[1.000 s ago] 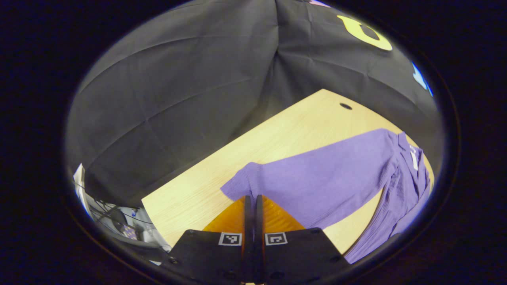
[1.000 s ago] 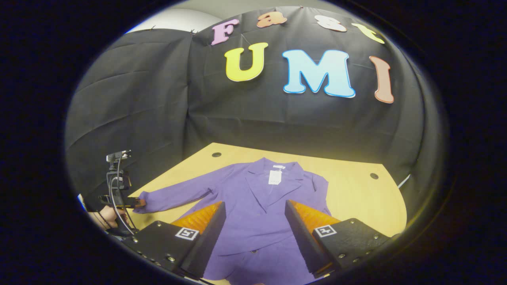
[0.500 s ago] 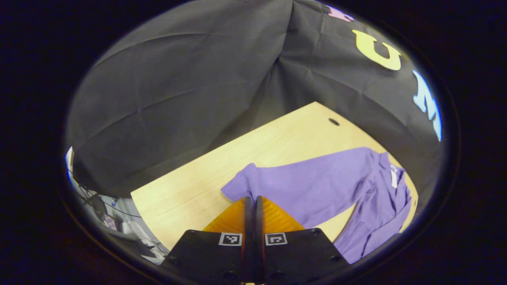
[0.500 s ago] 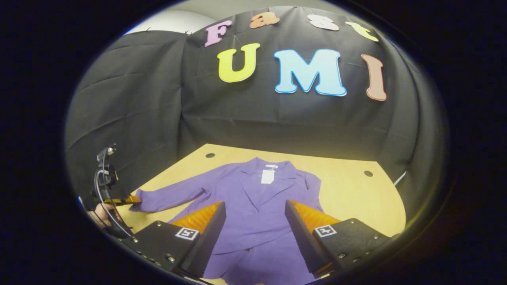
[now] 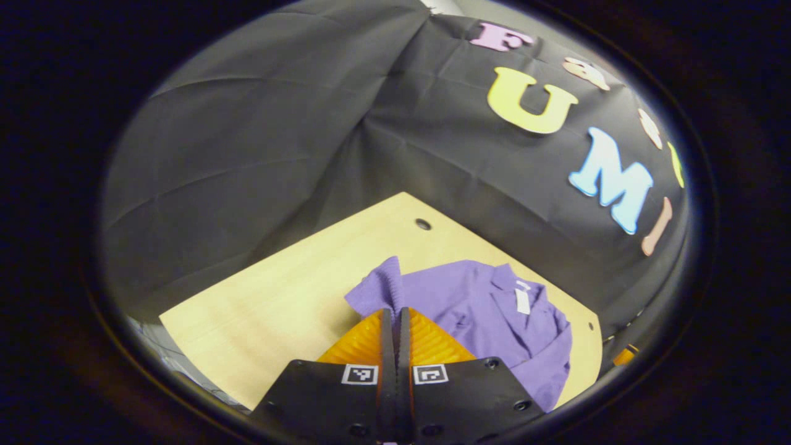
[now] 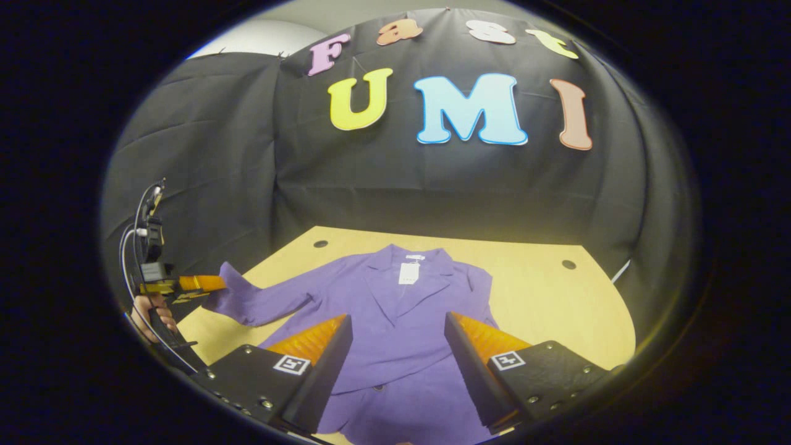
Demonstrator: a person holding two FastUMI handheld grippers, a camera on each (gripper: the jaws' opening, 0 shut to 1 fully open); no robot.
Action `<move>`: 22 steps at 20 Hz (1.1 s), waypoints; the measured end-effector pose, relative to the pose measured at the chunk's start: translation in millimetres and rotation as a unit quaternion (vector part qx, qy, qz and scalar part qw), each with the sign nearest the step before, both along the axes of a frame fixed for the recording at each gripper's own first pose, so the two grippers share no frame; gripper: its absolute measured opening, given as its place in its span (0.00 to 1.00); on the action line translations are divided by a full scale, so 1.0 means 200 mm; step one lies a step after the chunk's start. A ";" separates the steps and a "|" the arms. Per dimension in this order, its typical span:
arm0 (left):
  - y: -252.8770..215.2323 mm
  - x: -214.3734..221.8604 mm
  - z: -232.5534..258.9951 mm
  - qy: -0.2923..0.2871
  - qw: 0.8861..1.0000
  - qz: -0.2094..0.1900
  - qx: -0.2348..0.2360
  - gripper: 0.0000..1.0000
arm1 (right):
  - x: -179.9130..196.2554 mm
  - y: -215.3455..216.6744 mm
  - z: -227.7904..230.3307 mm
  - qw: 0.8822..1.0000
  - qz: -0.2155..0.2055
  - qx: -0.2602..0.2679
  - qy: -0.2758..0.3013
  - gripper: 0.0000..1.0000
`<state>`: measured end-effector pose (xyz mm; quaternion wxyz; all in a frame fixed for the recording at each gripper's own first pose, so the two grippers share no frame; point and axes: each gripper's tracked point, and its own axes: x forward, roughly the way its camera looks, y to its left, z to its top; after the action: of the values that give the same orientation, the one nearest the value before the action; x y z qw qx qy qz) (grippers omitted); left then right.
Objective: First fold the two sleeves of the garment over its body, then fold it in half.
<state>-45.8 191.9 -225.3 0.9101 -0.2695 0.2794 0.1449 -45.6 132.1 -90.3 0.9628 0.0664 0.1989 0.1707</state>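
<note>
- In the right gripper view, far left, a hand (image 6: 151, 312) holds the left gripper (image 6: 213, 283) above the table's left edge, with cables looping over its body.
- The left gripper's fingers are pressed together on the cuff of the sleeve (image 6: 262, 300), which hangs lifted off the wood; in the left gripper view the same cuff (image 5: 382, 290) stands up just ahead of the closed fingers.
- The sleeve runs right and down from the cuff to the shoulder of the purple jacket (image 6: 395, 321), sagging where it meets the table (image 6: 556, 303).
- The jacket lies face up in the middle of the pale wooden table, collar toward the black cloth wall, a white tag (image 6: 408, 272) at the neck.
- The other sleeve lies along the jacket's right side, on or against its body.
- The right gripper (image 6: 398, 337) hovers over the jacket's lower half, jaws spread wide and holding nothing.
- Two small round holes (image 6: 320, 243) sit near the table's far corners.
</note>
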 end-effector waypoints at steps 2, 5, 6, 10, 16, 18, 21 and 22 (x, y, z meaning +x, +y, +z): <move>-0.17 0.08 0.07 -0.014 0.999 -0.032 -0.006 0.07 | -0.01 -0.05 -0.01 1.000 -0.011 0.003 0.000 0.90; -0.43 0.17 0.15 -0.026 0.996 -0.081 -0.013 0.07 | -0.01 -0.14 -0.03 1.000 -0.030 0.007 0.001 0.90; -0.51 0.20 0.17 -0.028 0.995 -0.097 -0.018 0.07 | -0.01 -0.17 -0.03 0.999 -0.036 0.009 0.001 0.90; -0.83 0.26 0.25 -0.040 0.987 -0.155 -0.029 0.07 | -0.02 -0.29 -0.06 0.998 -0.061 0.016 0.004 0.90; -1.21 0.28 0.29 -0.044 0.974 -0.211 -0.064 0.07 | -0.02 -0.45 -0.09 0.996 -0.082 0.025 0.007 0.90; -1.33 0.27 0.30 -0.046 0.970 -0.231 -0.066 0.06 | -0.03 -0.49 -0.10 0.996 -0.085 0.026 0.007 0.90; -1.51 0.23 0.31 -0.044 0.963 -0.256 -0.071 0.06 | -0.05 -0.55 -0.13 0.996 -0.085 0.027 0.007 0.90; -1.56 0.21 0.30 -0.043 0.961 -0.262 -0.073 0.06 | -0.07 -0.56 -0.14 0.996 -0.083 0.027 0.009 0.90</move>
<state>-3.4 -120.4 -164.5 0.9053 -0.2586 0.3106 -0.1311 -58.9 20.3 -117.7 0.9698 0.1098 0.1964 0.0945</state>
